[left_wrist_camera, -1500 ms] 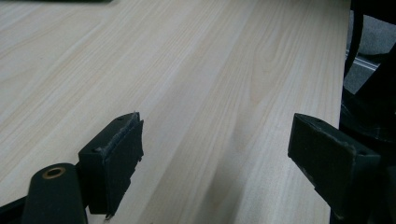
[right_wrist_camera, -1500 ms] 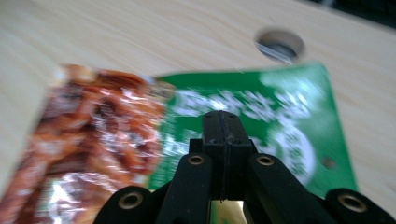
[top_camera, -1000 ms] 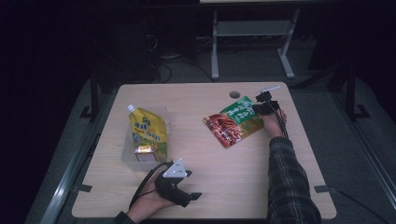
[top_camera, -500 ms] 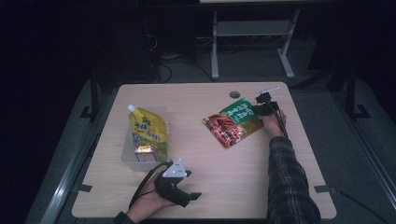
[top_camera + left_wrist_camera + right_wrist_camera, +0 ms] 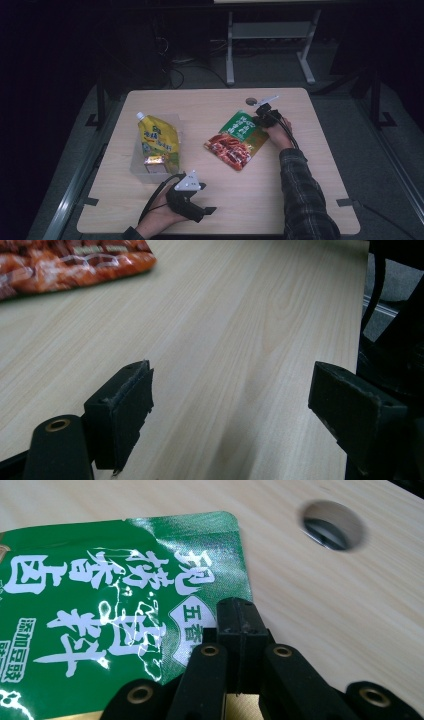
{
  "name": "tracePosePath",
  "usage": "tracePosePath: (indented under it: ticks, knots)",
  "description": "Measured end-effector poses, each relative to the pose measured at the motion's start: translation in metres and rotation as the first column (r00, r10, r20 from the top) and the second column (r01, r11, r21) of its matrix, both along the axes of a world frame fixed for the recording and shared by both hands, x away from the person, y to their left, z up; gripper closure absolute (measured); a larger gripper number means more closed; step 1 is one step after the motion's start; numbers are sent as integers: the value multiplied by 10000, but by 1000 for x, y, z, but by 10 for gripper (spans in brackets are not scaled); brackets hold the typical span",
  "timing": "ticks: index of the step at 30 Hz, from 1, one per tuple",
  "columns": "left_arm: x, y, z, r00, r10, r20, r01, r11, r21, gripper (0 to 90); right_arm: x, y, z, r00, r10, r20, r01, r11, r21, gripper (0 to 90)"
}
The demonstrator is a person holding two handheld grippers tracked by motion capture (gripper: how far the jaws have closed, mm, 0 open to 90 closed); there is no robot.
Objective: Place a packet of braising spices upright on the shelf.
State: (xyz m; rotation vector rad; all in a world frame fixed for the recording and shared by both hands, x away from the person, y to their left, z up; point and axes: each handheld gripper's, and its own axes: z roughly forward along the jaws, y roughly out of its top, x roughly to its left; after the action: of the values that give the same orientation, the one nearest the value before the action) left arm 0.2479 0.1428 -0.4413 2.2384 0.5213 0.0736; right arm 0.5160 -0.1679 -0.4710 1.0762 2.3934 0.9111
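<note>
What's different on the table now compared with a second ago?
The right tongs, shut on the top edge of the green-and-red pouch, have dragged it a little way left across the table, toward the clear box holding the yellow pouch. The grip itself is unchanged. The left tongs, open and holding nothing, stayed near the front edge, and the box did not move.

Table [image 5: 300, 200] lit, surroundings dark; glare on pouch [image 5: 115, 615].
</note>
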Motion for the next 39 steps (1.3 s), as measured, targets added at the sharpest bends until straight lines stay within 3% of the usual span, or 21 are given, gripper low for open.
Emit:
tracePosePath:
  ticks: [4, 10, 13, 18, 19, 22, 23, 24, 26, 28, 29, 31, 33, 37, 39]
  knots:
    - [-1, 0, 0, 10000, -13, 27, 13, 10000, -16, 171, -12, 14, -1, 9954, 953, 130, -955, 9954, 109, 900]
    - [-1, 0, 2, 10000, 50, 80, -49, 10000, -70, 171, -35, 28, -3, 9757, 2177, 266, -2188, 9745, 496, 900]
    - [-1, -1, 2, 9999, 41, 117, -40, 10000, -68, 171, -47, 33, -4, 9671, 2523, 318, -2537, 9657, 561, 900]
    - [-2, -1, 2, 9999, 12, 138, -12, 10000, -56, 171, -73, 35, -2, 9430, 3309, 363, -3315, 9434, 120, 900]
    - [-3, -2, 2, 9999, 15, 147, -14, 10000, -40, 171, -77, 35, -1, 9416, 3351, 319, -3354, 9421, 34, 900]
    - [-4, -1, 3, 9998, 9, 181, -8, 10000, -25, 171, -83, 36, 3, 9556, 2941, 184, -2935, 9555, -294, 900]
    - [-4, -1, 3, 9998, -7, 198, 8, 10000, -49, 171, -84, 36, 7, 9632, 2677, 219, -2676, 9635, -78, 900]
    - [-4, -1, 3, 9998, 14, 178, -13, 10000, -74, 171, -84, 36, 12, 9680, 2502, 212, -2509, 9670, 448, 900]
    - [-4, 0, 3, 9998, -13, 210, 14, 10000, -29, 171, -87, 43, 21, 9656, 2587, 245, -2599, 9607, 976, 900]
    - [-3, 0, 3, 9999, 36, 140, -35, 10000, -61, 171, -92, 61, 23, 9509, 3089, 216, -3089, 9418, 1325, 900]
    - [-3, 0, 3, 9999, 34, 153, -33, 10000, -54, 171, -95, 69, 22, 9459, 3241, 145, -3232, 9376, 1280, 900]
    - [-3, 0, 3, 9998, 32, 177, -31, 10000, -45, 171, -98, 88, 17, 9276, 3729, 205, -3730, 9222, 1017, 900]
    - [-4, 0, 3, 9998, 15, 205, -15, 10000, -1, 171, -102, 105, 13, 9189, 3943, 109, -3927, 9120, 1182, 900]
    - [-4, 1, 3, 9998, 26, 211, -25, 10000, -7, 171, -105, 135, 10, 8933, 4491, 180, -4484, 8879, 1026, 900]
    - [-3, 1, 3, 9998, 16, 221, -17, 10000, 37, 171, -107, 145, 8, 8877, 4603, 133, -4589, 8821, 1066, 900]
